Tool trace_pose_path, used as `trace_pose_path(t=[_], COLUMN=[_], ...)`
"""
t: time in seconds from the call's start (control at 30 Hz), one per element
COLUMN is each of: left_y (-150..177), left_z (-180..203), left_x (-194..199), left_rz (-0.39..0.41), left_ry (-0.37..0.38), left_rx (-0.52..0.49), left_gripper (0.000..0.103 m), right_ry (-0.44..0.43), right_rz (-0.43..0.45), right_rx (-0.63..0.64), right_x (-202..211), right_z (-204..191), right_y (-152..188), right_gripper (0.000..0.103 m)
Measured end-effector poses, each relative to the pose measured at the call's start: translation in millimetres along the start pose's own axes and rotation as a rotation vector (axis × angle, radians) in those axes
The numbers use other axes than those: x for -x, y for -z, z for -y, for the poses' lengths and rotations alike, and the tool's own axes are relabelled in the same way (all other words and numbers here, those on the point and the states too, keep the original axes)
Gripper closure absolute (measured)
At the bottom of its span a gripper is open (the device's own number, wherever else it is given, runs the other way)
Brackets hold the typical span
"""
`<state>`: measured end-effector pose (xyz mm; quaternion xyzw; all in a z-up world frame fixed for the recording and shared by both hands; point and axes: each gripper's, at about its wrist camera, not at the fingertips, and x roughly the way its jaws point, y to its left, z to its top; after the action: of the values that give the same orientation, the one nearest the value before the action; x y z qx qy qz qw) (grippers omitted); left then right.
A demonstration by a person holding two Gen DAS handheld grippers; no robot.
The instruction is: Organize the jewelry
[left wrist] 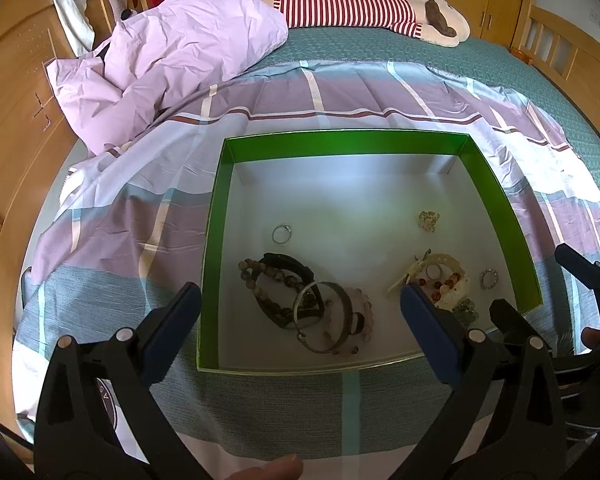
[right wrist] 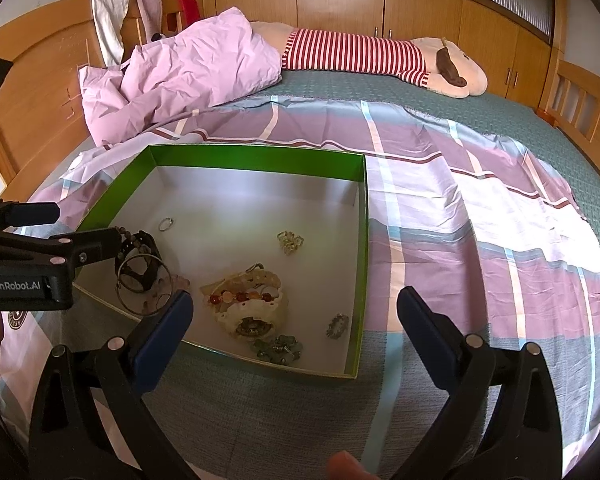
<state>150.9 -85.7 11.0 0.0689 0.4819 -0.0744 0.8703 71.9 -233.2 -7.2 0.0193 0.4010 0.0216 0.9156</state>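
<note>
Both tools stand with fingers wide apart and grip nothing — the left tool hangs over the near edge of the green box on the bed, the right tool straddles its near right corner. All visible jewelry lies inside: a bracelet tangle between the left tool's fingers, a cream beaded heap just ahead of the right tool's left finger, a ring farther ahead. That fits either sorting in progress or a box just filled — I can't tell which.
</note>
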Motion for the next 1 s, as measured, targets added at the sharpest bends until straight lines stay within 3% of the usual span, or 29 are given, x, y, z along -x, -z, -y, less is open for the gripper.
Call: trace_pose_path(t=[1.0], left_y=[1.5], left_z=[3.9], left_x=[-1.5], left_rz=[-0.015], left_ry=[0.023], left_rx=[-0.022], left_gripper=[0.004], right_ry=[0.0], right_rz=[-0.003], right_rx=[0.005], right_x=[-1.5], right_z=[-0.3], right_y=[0.7], right_gripper=[0.003])
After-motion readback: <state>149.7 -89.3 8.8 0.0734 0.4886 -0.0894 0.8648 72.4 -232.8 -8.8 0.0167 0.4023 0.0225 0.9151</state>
